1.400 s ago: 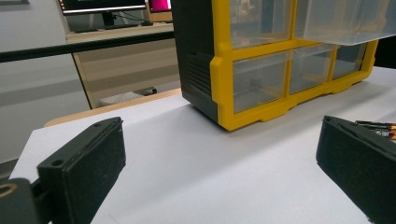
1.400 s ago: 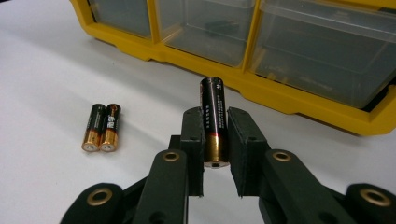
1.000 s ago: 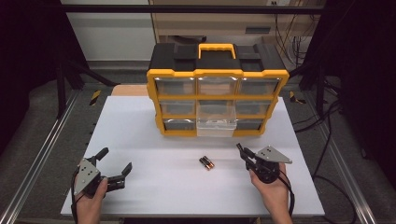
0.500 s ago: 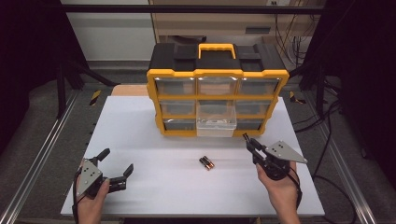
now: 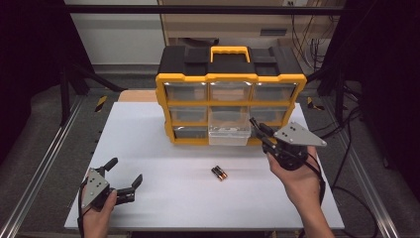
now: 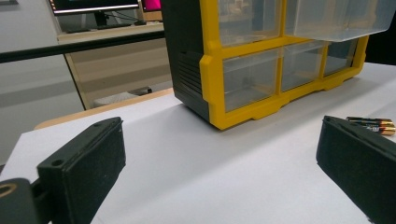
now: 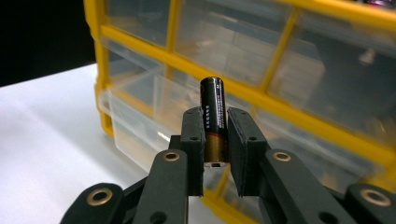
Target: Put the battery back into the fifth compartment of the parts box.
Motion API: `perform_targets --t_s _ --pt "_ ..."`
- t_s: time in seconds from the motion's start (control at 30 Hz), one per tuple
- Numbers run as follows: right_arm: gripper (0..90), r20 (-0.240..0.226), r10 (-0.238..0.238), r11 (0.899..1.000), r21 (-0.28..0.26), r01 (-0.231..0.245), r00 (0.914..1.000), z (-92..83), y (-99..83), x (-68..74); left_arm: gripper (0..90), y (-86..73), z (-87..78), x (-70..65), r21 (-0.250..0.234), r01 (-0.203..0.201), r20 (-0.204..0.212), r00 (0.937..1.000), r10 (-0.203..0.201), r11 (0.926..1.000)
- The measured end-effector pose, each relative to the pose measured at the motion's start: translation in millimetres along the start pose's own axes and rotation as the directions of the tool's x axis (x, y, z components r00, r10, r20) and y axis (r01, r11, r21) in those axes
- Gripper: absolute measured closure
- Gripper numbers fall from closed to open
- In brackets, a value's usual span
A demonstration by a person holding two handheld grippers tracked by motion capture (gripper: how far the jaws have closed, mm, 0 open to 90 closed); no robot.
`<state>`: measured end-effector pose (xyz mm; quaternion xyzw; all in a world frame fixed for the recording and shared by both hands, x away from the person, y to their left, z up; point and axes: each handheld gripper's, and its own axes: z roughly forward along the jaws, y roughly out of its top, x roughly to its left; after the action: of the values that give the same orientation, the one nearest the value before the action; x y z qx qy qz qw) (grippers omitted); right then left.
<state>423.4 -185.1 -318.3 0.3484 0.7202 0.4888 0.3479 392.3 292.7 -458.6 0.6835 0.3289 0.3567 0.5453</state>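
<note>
Right hand-held gripper (image 7: 215, 135) pinching battery (image 7: 214, 116) upright at drawer's (image 5: 229, 135) three o'clock, left hand-held gripper (image 5: 124, 173) spread over worktop (image 5: 163, 168); risks slipping sideways, missing drawer.

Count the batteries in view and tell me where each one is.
3. Two batteries lie side by side on the white table before the organizer. One battery stands clamped in the right gripper near the open drawer. Drawers may hide more.
</note>
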Motion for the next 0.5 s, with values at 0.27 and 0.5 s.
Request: perform_targets --t_s 0.27,0.5 --pt "76.8 -0.051 -0.035 0.999 0.021 0.036 0.9981 20.4 31.1 8.8 1.4 1.1 1.1 -2.0 0.0 -0.011 0.006 0.9999 0.011 0.9999" --pt "76.8 -0.105 -0.061 0.994 0.084 0.07 0.9926 39.2 51.3 7.2 1.4 1.5 1.4 -2.0 -0.012 0.002 0.023 0.9997 -0.001 0.9999"
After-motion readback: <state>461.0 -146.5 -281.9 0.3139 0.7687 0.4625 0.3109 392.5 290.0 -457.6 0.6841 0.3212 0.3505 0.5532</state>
